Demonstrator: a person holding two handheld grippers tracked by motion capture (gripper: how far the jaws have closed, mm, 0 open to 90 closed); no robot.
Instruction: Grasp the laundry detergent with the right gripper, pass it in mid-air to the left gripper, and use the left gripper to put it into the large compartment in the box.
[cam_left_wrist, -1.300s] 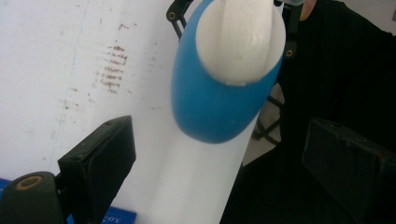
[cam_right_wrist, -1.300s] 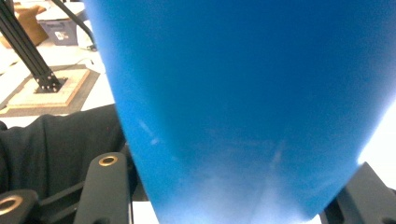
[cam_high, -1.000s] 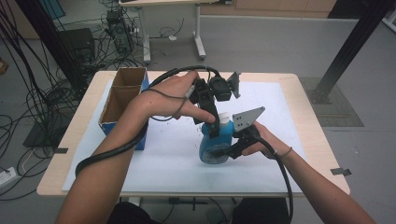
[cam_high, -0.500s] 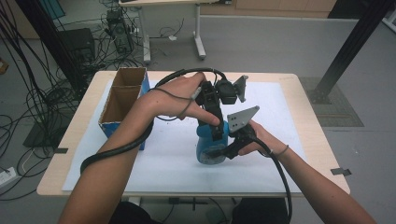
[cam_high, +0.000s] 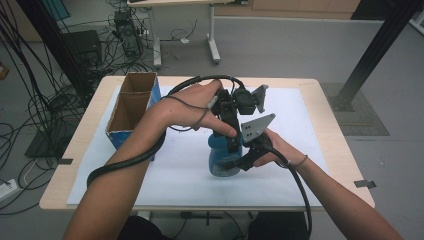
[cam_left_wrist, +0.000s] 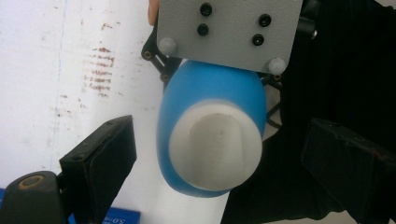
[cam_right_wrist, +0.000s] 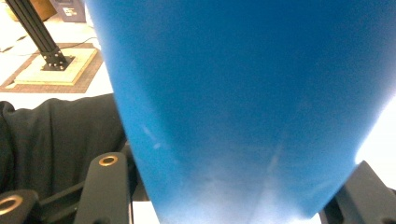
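The blue bottle (cam_high: 223, 155) stands at the white mat's (cam_high: 320, 150) centre, my right gripper (cam_high: 239, 161) clamped on its body from four o'clock; my left gripper (cam_left_wrist: 215, 154) hangs above its white cap (cam_left_wrist: 215, 145), jaws apart; a cardboard box (cam_high: 131, 107) sits at nine o'clock.

Grey floor (cam_high: 300, 45) with cables (cam_high: 35, 100) beside wooden table (cam_high: 325, 100).
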